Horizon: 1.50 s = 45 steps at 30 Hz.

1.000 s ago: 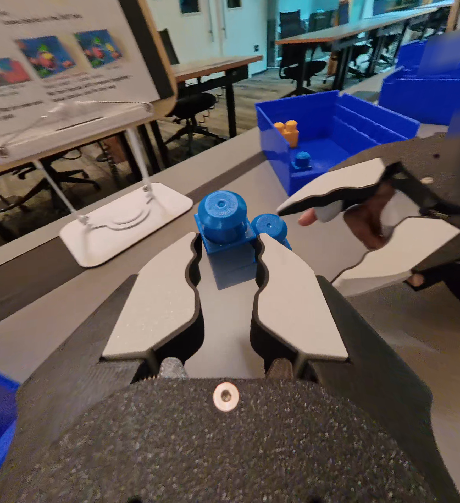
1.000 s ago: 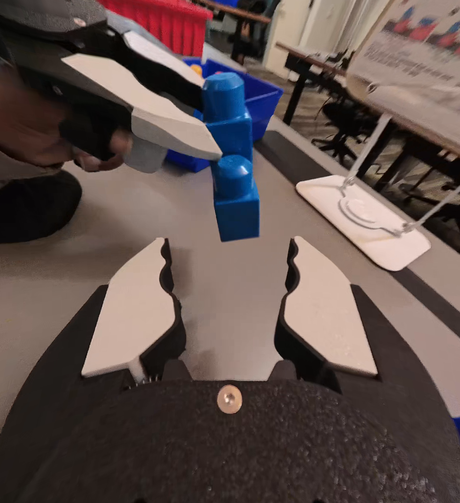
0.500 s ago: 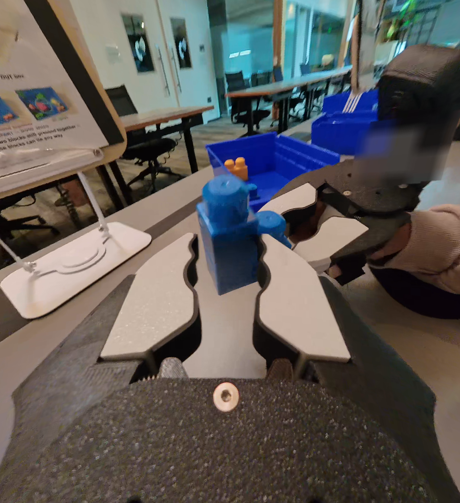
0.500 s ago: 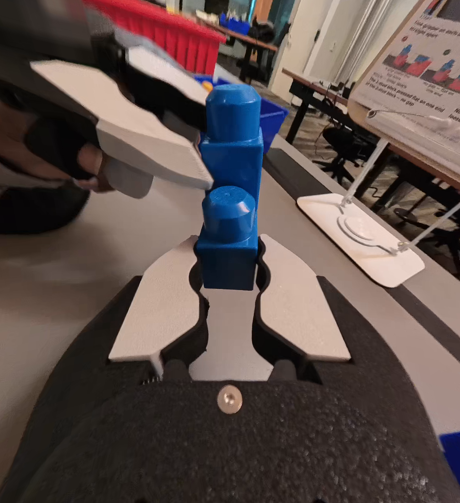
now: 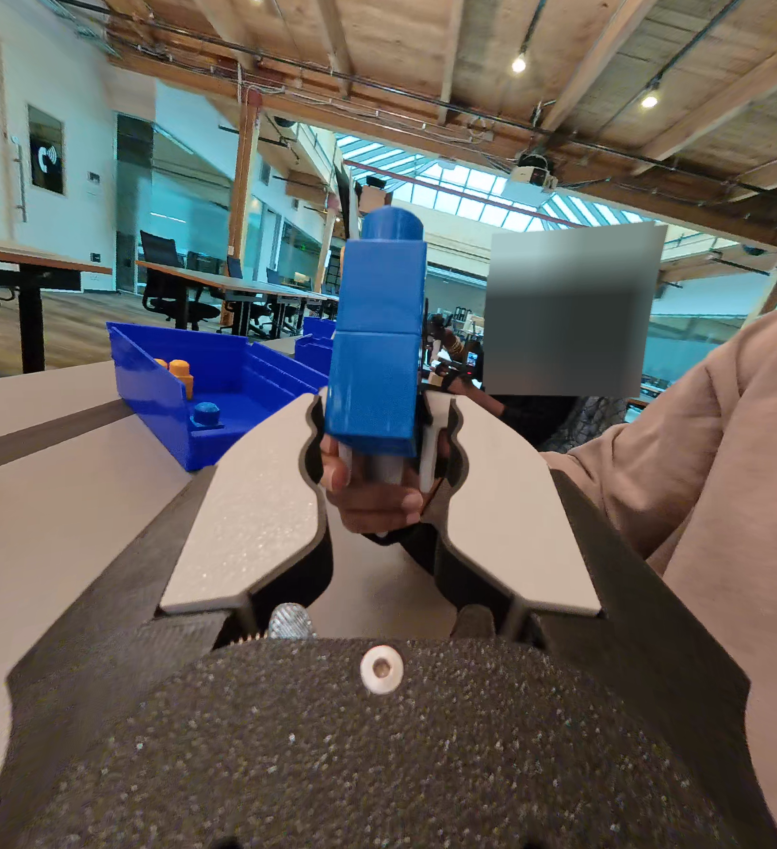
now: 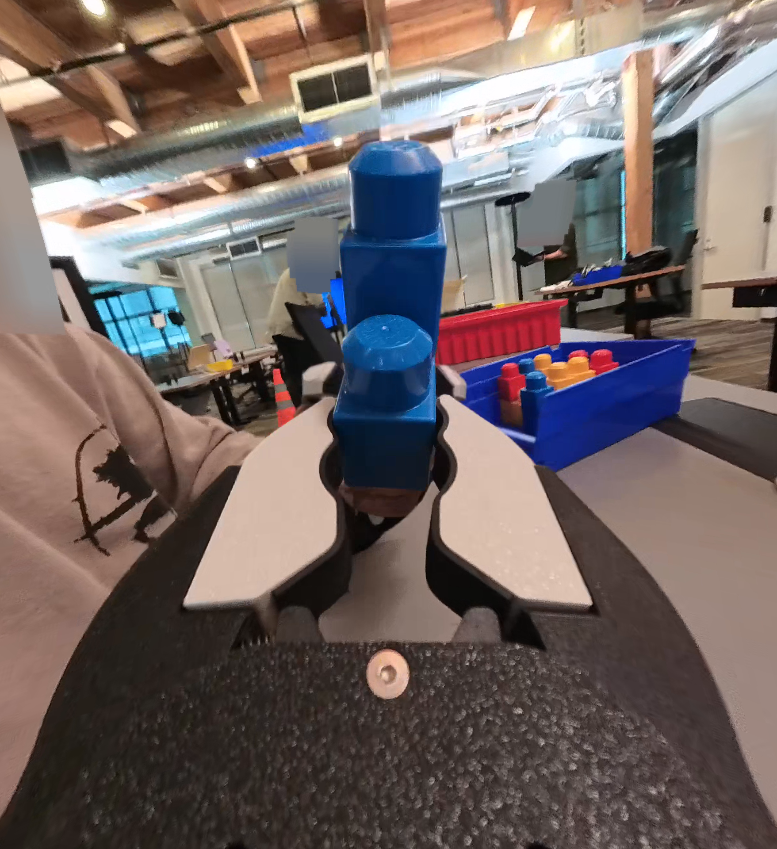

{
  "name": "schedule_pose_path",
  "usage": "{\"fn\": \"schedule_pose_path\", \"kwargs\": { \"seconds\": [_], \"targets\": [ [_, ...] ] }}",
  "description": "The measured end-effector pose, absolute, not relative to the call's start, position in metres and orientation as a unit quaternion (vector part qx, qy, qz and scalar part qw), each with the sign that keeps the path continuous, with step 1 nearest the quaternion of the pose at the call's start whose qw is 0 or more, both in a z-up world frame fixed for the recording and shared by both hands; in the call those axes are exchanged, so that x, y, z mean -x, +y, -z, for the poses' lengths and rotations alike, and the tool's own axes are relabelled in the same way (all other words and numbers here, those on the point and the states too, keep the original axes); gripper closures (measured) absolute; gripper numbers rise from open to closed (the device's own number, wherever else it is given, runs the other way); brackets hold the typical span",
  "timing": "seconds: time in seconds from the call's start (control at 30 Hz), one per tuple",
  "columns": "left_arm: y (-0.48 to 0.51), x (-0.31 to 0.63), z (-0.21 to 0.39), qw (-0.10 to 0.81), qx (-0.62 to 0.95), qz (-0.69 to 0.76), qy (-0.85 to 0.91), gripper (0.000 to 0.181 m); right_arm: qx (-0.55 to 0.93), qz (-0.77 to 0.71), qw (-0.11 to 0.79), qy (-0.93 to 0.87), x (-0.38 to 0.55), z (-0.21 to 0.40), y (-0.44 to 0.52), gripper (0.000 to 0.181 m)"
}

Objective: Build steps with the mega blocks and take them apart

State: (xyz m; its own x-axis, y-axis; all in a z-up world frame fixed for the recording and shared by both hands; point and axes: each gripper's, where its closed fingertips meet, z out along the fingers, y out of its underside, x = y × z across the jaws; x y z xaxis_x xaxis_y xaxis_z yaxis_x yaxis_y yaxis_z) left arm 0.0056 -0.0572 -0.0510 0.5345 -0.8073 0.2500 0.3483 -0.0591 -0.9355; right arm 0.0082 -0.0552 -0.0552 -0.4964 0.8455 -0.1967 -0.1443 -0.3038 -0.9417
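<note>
wooden ceiling beams and silver ducts span a big open office with long desks and black chairs behind the grey table [image 5: 69, 464]. a person's beige sleeve [image 5: 717, 450] fills the right edge of the left wrist view, and the same beige garment fills the left of the right wrist view.

on the table, a blue bin [image 5: 179, 390] sits to the left in the left wrist view, holding an orange block [image 5: 180, 374] and a small blue block [image 5: 206, 416]. in the right wrist view another blue bin [image 6: 607, 413] lies to the right, filled with red, orange and blue blocks [image 6: 556, 372], with a red bin [image 6: 501, 328] behind it. an orange traffic cone [image 6: 283, 399] stands on the floor farther back.

both grippers meet on one blue stepped block stack [image 5: 377, 349], held up off the table. in the left wrist view it shows as two blue cubes, one on top of the other, with a stud on top. from the right wrist view the stack [image 6: 393, 331] shows a lower block with its own stud in front and a taller column behind it.

the left gripper [image 5: 370, 427] is clamped on the lower part of the stack, its grey fingers [image 5: 258, 500] touching either side. the right gripper [image 6: 385, 448] is clamped on the lower front block, its fingers [image 6: 280, 505] pressed to both sides. beneath the stack in the left wrist view, a hand [image 5: 372, 496] grips the opposite gripper's handle.
</note>
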Motion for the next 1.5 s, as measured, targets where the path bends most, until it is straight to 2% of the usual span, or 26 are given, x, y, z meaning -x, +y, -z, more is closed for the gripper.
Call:
{"fn": "schedule_pose_path", "kwargs": {
  "seconds": [0.1,0.27,0.37,0.53,0.7,0.97,1.1,1.17,1.27,1.37,1.5],
  "targets": [
    [-0.059,-0.006,0.053,0.657,0.581,0.436,0.203,0.145,0.365,-0.708,0.33,-0.507,-0.002,0.066,-0.067,0.145],
    [-0.061,0.0,0.057,0.65,0.595,0.417,0.223,0.144,0.381,-0.679,0.337,-0.53,0.002,0.073,-0.066,0.144],
    [-0.063,0.006,0.06,0.645,0.602,0.407,0.236,0.144,0.396,-0.665,0.346,-0.531,-0.007,0.064,-0.05,0.134],
    [-0.063,0.002,0.079,0.626,0.631,0.362,0.281,0.144,0.392,-0.627,0.395,-0.546,-0.023,0.038,-0.038,0.138],
    [-0.063,-0.008,0.093,0.607,0.648,0.34,0.31,0.144,0.393,-0.593,0.386,-0.587,-0.019,0.048,-0.052,0.149],
    [-0.065,-0.008,0.092,0.608,0.648,0.33,0.32,0.144,0.392,-0.575,0.383,-0.607,-0.022,0.049,-0.054,0.15],
    [-0.064,0.004,0.093,0.609,0.654,0.323,0.311,0.144,0.37,-0.6,0.444,-0.554,-0.056,-0.009,-0.022,0.15],
    [-0.062,0.013,0.086,0.622,0.65,0.32,0.298,0.144,0.401,-0.523,0.508,-0.554,-0.077,-0.03,0.016,0.15],
    [-0.061,0.02,0.08,0.634,0.645,0.317,0.286,0.144,0.51,-0.362,0.54,-0.563,-0.102,-0.029,0.097,0.15],
    [-0.061,0.02,0.08,0.635,0.645,0.314,0.287,0.144,0.642,-0.21,0.466,-0.571,-0.124,0.019,0.179,0.15],
    [-0.063,0.016,0.08,0.634,0.644,0.31,0.294,0.144,0.734,-0.09,0.335,-0.584,-0.146,0.102,0.231,0.15]
  ]
}}
